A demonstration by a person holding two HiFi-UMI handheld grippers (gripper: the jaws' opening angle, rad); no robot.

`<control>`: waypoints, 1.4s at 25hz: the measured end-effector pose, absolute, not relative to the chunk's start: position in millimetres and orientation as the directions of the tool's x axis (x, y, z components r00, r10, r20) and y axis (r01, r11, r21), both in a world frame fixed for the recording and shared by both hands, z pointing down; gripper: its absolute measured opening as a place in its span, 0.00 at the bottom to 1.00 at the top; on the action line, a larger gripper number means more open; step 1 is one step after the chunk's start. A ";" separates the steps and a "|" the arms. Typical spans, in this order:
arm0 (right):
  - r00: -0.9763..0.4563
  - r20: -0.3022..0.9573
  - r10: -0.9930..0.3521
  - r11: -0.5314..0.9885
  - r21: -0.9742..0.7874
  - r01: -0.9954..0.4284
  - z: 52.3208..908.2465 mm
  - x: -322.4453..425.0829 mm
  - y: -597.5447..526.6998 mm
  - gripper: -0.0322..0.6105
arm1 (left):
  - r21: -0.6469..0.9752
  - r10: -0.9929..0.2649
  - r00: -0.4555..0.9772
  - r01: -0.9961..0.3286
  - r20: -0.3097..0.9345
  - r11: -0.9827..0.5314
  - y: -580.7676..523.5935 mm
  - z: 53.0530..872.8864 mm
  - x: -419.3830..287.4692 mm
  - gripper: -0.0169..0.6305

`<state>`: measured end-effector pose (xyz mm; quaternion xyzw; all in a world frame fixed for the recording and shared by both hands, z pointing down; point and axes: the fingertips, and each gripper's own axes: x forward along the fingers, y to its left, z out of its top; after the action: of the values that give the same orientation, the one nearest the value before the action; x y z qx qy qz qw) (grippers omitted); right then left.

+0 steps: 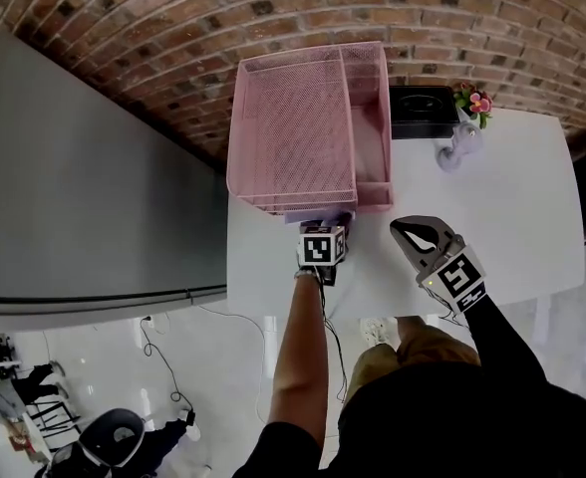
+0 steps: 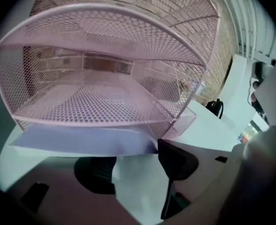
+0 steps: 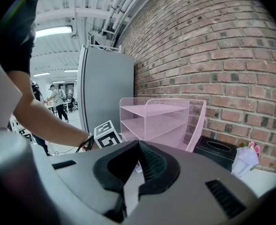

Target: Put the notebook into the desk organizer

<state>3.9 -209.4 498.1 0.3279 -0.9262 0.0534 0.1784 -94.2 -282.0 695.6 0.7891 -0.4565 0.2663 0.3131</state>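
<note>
A flat pale-lilac notebook (image 2: 81, 142) pokes from under the pink wire-mesh desk organizer (image 1: 293, 127); before it the left gripper (image 2: 135, 165) gapes empty, the right gripper (image 3: 138, 150) pinched together.

The table (image 1: 512, 197) and the pink desk organizer (image 1: 293, 127) are seen steeply from above in the head view. The organizer is faced very near and low in the left gripper view and from farther off in the right gripper view, so it is shared by all three.
</note>
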 end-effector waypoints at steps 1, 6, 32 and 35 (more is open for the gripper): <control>-0.725 0.364 -0.585 0.782 0.015 -0.623 498.6 3.4 -208.1 0.08 | 0.232 -0.531 0.449 -0.875 0.719 -0.425 -276.9 699.0 -91.4 0.47; -0.741 0.355 -0.570 0.793 0.004 -0.609 497.7 -1.8 -203.2 0.08 | 0.167 -0.471 0.423 -0.854 0.774 -0.493 -254.3 720.9 -94.0 0.52; -0.756 0.372 -0.539 0.807 -0.029 -0.590 514.5 6.8 -200.1 0.08 | -0.042 -0.612 0.163 -0.951 0.774 -0.307 -277.2 722.4 -127.0 0.06; -0.753 0.387 -0.533 0.808 -0.034 -0.589 519.9 10.5 -202.0 0.08 | -0.061 -0.622 0.146 -0.952 0.769 -0.299 -284.1 721.6 -128.3 0.06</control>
<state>10.5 -202.0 519.9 0.3005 -0.9330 0.0770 0.1825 -128.3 -284.1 721.6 0.7213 -0.5457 0.3596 0.2295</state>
